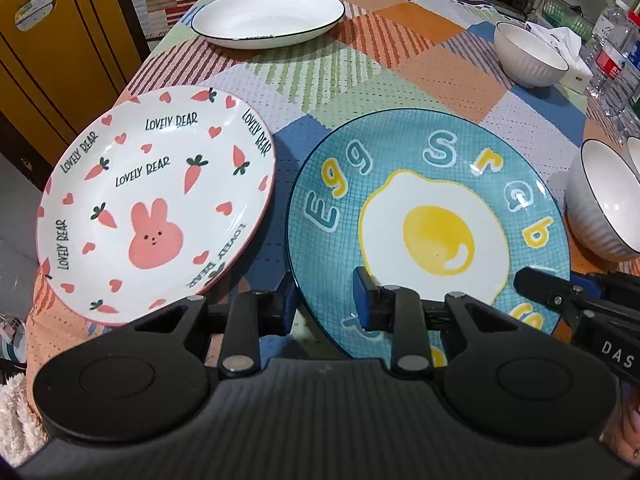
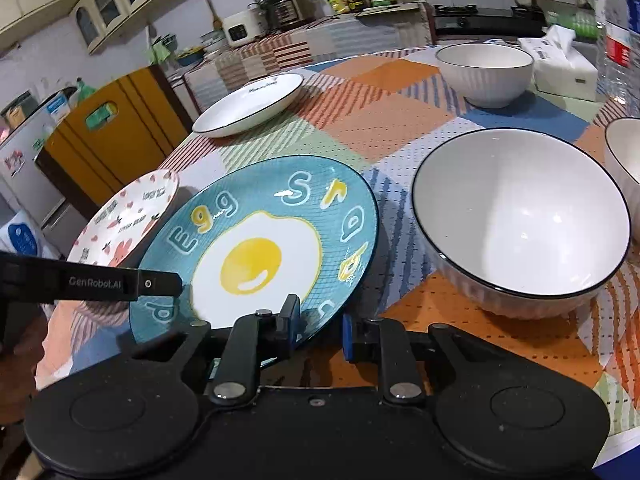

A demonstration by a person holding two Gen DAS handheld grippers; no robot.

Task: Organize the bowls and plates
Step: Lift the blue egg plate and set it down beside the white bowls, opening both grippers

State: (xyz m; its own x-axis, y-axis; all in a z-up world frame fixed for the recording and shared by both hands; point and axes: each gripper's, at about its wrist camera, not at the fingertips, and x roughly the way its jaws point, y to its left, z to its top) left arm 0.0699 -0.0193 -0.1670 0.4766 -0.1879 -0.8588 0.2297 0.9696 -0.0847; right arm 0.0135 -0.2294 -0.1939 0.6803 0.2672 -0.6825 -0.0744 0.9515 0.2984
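Observation:
A blue plate with a fried-egg picture (image 1: 432, 216) (image 2: 256, 256) lies on the patchwork tablecloth (image 1: 360, 80). My left gripper (image 1: 324, 304) is shut on its near-left rim, one finger over the plate and one outside it. My right gripper (image 2: 320, 328) is shut on the near-right rim in the same way. Each gripper's finger shows in the other view: the right one's finger (image 1: 548, 292), the left one's finger (image 2: 160, 283). A pink bunny plate (image 1: 156, 208) (image 2: 128, 216) sits just left of the blue plate. A white black-rimmed plate (image 1: 268, 16) (image 2: 248, 104) lies at the far side.
Three white ribbed bowls stand to the right: a near one (image 2: 520, 216) (image 1: 600, 208), a far one (image 2: 484, 72) (image 1: 528, 56), and one at the right edge (image 2: 624, 152). A tissue box (image 2: 564, 68) and water bottles (image 2: 618, 32) stand behind them. A yellow chair back (image 1: 48, 60) is beyond the table's left edge.

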